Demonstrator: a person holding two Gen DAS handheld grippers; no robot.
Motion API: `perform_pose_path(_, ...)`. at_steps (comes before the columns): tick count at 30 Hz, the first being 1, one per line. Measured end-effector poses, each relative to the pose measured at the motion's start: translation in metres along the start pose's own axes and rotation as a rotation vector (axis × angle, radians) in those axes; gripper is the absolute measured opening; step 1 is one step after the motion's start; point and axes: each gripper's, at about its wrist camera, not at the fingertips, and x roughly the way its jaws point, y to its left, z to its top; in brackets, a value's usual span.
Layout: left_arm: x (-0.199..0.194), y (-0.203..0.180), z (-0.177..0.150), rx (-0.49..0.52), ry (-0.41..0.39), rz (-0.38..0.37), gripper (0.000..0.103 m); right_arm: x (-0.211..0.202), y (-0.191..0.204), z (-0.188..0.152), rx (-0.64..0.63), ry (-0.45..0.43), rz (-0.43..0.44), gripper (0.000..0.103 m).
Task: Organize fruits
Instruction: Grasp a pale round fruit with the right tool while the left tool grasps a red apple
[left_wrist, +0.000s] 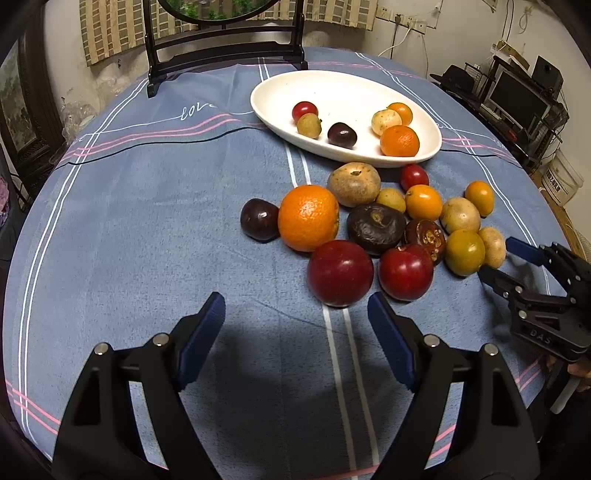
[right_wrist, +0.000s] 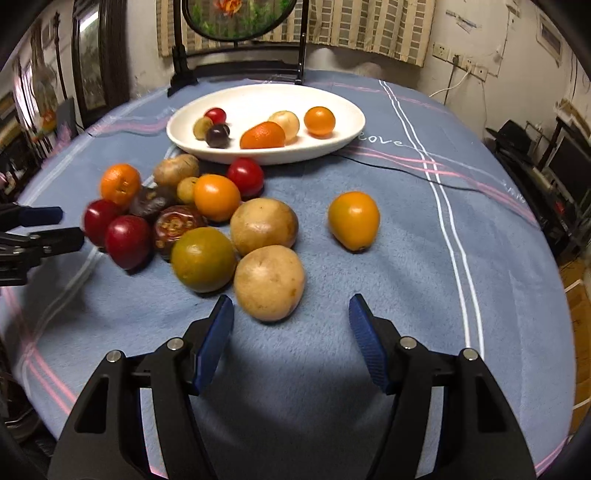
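A white oval dish (left_wrist: 280, 83) (right_wrist: 343, 136) at the back of the table holds several small fruits. A pile of fruit lies in front of it: a large orange (left_wrist: 308, 217), two red plums (left_wrist: 340, 272) (right_wrist: 127, 242), dark purple fruits (left_wrist: 375, 228), tan round fruits (right_wrist: 269, 282) and a green-orange one (right_wrist: 203, 259). One orange fruit (right_wrist: 354, 219) lies apart on the right. My left gripper (left_wrist: 295, 314) is open and empty, just short of the nearest red plum. My right gripper (right_wrist: 291, 314) is open and empty, with the nearest tan fruit at its left finger.
A blue striped cloth (left_wrist: 147, 221) covers the round table. A black mirror stand (left_wrist: 225, 48) is at the back edge behind the dish. Shelves with a monitor (left_wrist: 517, 96) stand off to the right of the table.
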Motion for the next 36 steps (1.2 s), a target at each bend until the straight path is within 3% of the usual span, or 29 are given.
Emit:
perform_pose_path(1,0.001,0.0,0.0,0.0,0.003,-0.002,0.081,0.002,0.002,0.003,-0.01,-0.001,0.001,0.062)
perform_pose_path(4,0.004,0.0,0.0,0.005,0.012,-0.005,0.081,0.009,0.005,0.008,-0.02,0.013,0.002,0.039)
perform_pose_path(5,0.005,-0.001,0.0,0.009,0.014,-0.007,0.081,0.009,0.007,0.009,-0.03,0.01,-0.009,0.037)
perform_pose_path(18,0.025,-0.011,0.005,0.016,0.05,-0.037,0.08,-0.005,-0.014,-0.005,0.043,-0.02,0.016,0.037)
perform_pose_path(24,0.031,-0.013,0.013,-0.016,0.046,-0.022,0.067,-0.01,-0.011,-0.01,0.035,-0.027,0.034,0.037)
perform_pose_path(28,0.031,-0.018,0.016,-0.008,0.045,-0.064,0.042,-0.01,-0.007,-0.011,0.029,-0.024,0.045,0.037)
perform_pose_path(36,0.014,-0.014,0.009,-0.005,0.043,-0.089,0.042,-0.018,-0.008,-0.011,0.033,-0.047,0.061,0.037)
